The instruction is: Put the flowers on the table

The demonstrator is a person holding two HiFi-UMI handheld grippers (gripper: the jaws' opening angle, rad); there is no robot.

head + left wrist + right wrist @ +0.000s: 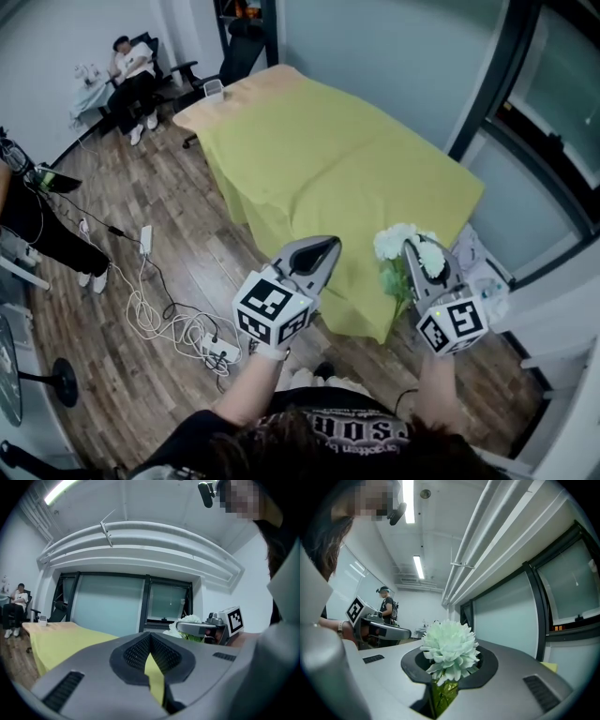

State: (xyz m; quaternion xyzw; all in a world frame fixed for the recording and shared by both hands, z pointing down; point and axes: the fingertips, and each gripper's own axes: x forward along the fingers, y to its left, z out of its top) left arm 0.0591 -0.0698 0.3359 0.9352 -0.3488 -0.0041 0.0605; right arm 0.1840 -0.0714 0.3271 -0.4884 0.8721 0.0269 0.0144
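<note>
- The right hand-held gripper [412,247] clamps the white flowers' [395,240] stems; the left hand-held gripper [327,245] is closed, empty.
- Yellow-clothed counter [328,159] ahead; cables [155,319] on the floor beside it.

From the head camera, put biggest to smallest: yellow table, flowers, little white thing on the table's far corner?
1. yellow table
2. flowers, helped by being nearer the camera
3. little white thing

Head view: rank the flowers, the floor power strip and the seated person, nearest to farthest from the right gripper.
1. flowers: clamped in the right gripper itself, at the table's near edge.
2. power strip: on the floor, lower left, beyond the other gripper.
3. seated person: across the room, upper left corner.
</note>
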